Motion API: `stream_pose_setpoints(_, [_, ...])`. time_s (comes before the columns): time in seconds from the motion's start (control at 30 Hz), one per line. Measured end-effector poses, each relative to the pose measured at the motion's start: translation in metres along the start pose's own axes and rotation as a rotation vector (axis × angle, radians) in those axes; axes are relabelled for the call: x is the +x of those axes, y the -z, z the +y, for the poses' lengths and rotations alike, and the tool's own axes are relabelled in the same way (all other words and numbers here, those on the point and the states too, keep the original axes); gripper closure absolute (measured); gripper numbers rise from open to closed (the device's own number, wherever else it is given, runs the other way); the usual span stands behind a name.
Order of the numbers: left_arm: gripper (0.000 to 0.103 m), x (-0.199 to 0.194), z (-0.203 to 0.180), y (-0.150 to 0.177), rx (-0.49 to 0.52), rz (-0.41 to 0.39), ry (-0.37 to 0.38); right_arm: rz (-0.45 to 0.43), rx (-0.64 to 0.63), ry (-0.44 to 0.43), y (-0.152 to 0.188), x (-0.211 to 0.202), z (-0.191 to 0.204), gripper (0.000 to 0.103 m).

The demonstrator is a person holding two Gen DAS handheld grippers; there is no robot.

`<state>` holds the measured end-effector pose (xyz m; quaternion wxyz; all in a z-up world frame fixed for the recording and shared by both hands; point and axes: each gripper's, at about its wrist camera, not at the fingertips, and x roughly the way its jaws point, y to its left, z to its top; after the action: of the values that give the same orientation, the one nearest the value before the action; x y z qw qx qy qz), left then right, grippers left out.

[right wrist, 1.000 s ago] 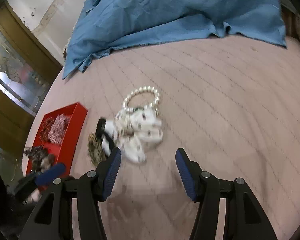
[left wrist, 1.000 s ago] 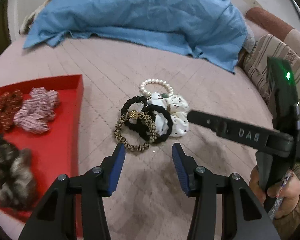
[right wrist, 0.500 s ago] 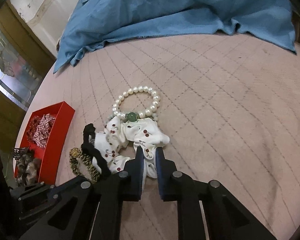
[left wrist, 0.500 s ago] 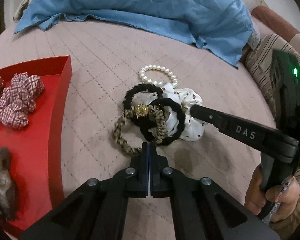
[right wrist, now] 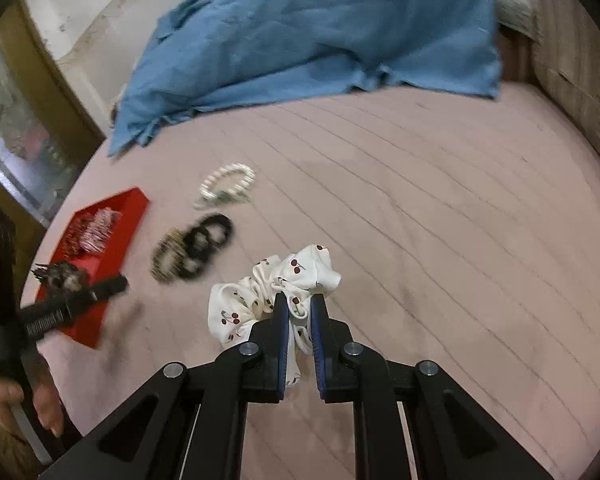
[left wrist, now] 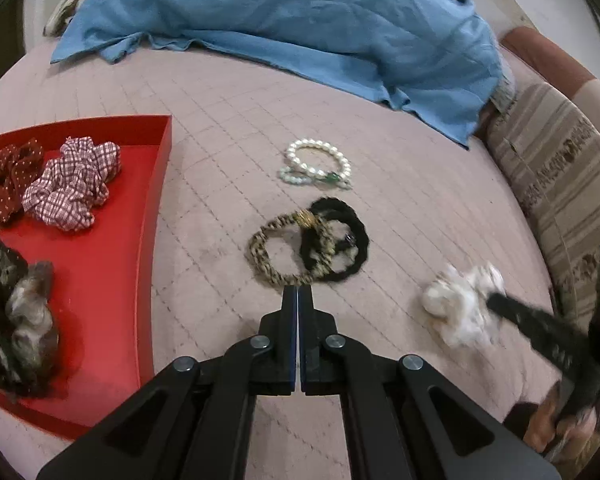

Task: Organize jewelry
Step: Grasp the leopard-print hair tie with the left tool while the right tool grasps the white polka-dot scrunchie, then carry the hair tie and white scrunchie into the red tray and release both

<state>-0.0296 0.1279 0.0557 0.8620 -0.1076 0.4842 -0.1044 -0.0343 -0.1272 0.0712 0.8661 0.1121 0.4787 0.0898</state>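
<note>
**White cherry scrunchie pinched in my right gripper**

White cloth with small red cherries bunches between the blue pads of my right gripper (right wrist: 299, 312), which is clamped onto the scrunchie (right wrist: 268, 292) at the lower centre of the right wrist view. In the left wrist view that scrunchie (left wrist: 462, 306) is a blur at the lower right, well apart from the other pieces.

My left gripper (left wrist: 298, 300) is pressed fully together with nothing between its pads; its tips sit just beside the near edge of the leopard-print hair tie (left wrist: 278, 250), and I cannot tell whether they touch it. That tie overlaps a black hair tie (left wrist: 346, 240) at the centre of the frame. A pearl bracelet (left wrist: 318, 164) lies above them on the pink quilted cover (left wrist: 228, 128).

At the left, a red tray (left wrist: 100, 280) holds a checked scrunchie (left wrist: 72, 188), a dark red dotted one (left wrist: 8, 184) and a furry brown one (left wrist: 12, 312). A blue sheet (left wrist: 300, 20) is heaped across the top.
</note>
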Motion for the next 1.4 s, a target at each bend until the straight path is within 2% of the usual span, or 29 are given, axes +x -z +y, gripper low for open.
stream_pose_setpoints(0.1, [0.101, 0.010, -0.001, -0.012, 0.024, -0.008, -0.041, 0.014, 0.043, 0.002, 0.009, 0.002, -0.018, 0.091])
stream_pose_setpoints(0.17, [0.096, 0.021, -0.004, -0.020, 0.054, 0.001, -0.062, 0.017, 0.063, -0.006, 0.014, 0.005, -0.024, 0.090])
stream_pose_setpoints(0.23, [0.081, 0.033, -0.004, -0.026, 0.076, 0.015, -0.092, 0.012, 0.066, -0.009, 0.016, 0.007, -0.027, 0.089])
stream_pose_setpoints(0.27, [0.081, 0.039, -0.003, -0.028, 0.078, 0.020, -0.105, 0.010, 0.065, -0.012, 0.017, 0.009, -0.027, 0.089])
stream_pose_setpoints(0.43, [0.080, 0.060, 0.001, -0.032, 0.093, 0.043, -0.139, 0.003, 0.059, -0.005, 0.017, 0.018, -0.025, 0.088])
stream_pose_setpoints(0.57, [0.080, 0.062, -0.004, -0.031, 0.117, 0.047, -0.152, 0.007, 0.076, -0.007, 0.018, 0.028, -0.027, 0.082])
stream_pose_setpoints(0.6, [0.083, 0.062, -0.006, -0.031, 0.125, 0.049, -0.153, 0.005, 0.083, -0.008, 0.018, 0.030, -0.028, 0.082])
stream_pose_setpoints(0.63, [0.099, 0.062, -0.008, -0.030, 0.130, 0.049, -0.150, 0.000, 0.087, -0.008, 0.018, 0.031, -0.028, 0.082])
stream_pose_setpoints(0.7, [0.098, 0.061, -0.009, -0.029, 0.114, 0.059, -0.117, 0.000, 0.093, -0.009, 0.017, 0.031, -0.028, 0.082])
stream_pose_setpoints(0.8, [0.098, 0.050, -0.010, -0.028, 0.079, 0.045, -0.080, -0.005, 0.111, -0.022, 0.014, 0.027, -0.029, 0.088])
stream_pose_setpoints(0.93, [0.098, 0.027, -0.012, -0.023, 0.054, 0.019, -0.036, -0.027, 0.108, -0.026, 0.013, 0.014, -0.025, 0.089])
stream_pose_setpoints(1.13, [0.098, -0.025, -0.005, -0.010, -0.008, -0.061, 0.042, -0.080, 0.068, -0.027, 0.011, -0.013, -0.006, 0.090])
stream_pose_setpoints(1.23, [0.098, -0.056, 0.010, -0.001, -0.061, -0.109, 0.067, -0.099, 0.050, -0.044, 0.009, -0.026, 0.006, 0.090])
stream_pose_setpoints(1.4, [0.098, -0.098, 0.052, 0.012, -0.168, -0.179, 0.064, -0.110, 0.005, -0.088, 0.007, -0.040, 0.035, 0.090])
